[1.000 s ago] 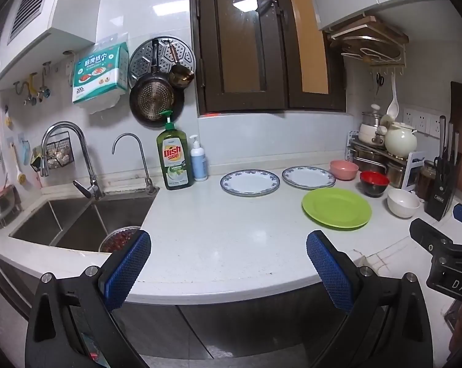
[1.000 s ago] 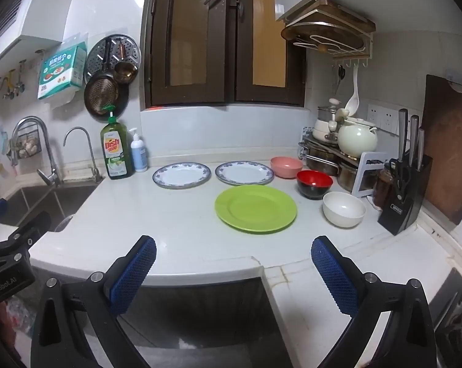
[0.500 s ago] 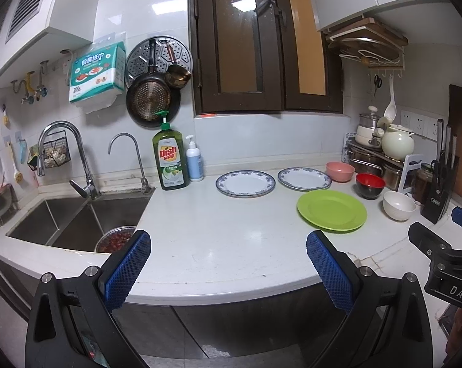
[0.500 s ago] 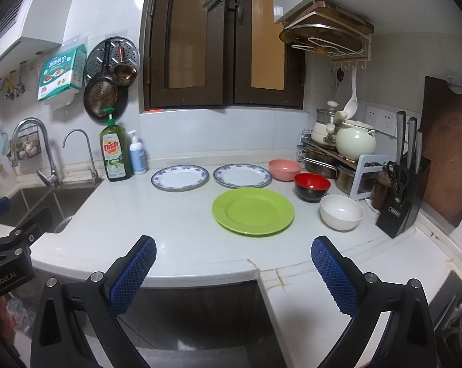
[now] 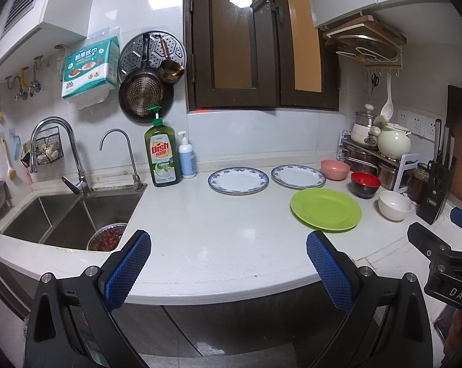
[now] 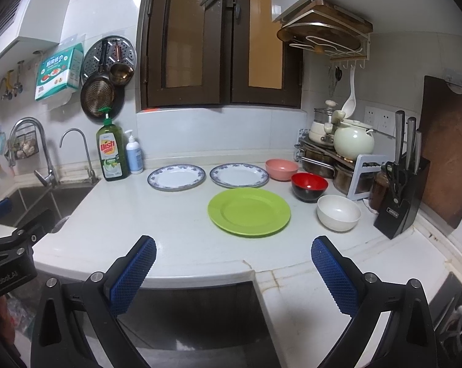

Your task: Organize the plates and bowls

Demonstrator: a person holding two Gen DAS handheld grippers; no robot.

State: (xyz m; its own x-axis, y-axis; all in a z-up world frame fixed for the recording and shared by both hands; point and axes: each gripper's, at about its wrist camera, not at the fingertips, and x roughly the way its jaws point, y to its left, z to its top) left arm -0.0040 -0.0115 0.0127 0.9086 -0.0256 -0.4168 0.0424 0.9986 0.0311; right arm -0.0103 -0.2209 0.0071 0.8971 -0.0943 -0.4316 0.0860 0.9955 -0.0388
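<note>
Both tongs, left (image 5: 227,263) and right (image 6: 234,268), have pulled back a little, open and empty. Green plate (image 6: 249,211) sits between two blue-rimmed plates (image 6: 177,177) and white bowl (image 6: 338,212); bench (image 6: 169,227) before it bare.

Bare counter (image 6: 175,214) up to green plate (image 6: 249,211); bowls (image 6: 338,216) beyond.

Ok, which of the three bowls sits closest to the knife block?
The white bowl. It stands at the front of the row, beside the knife block; the red-and-black bowl and the pink bowl lie farther back toward the wall.
</note>
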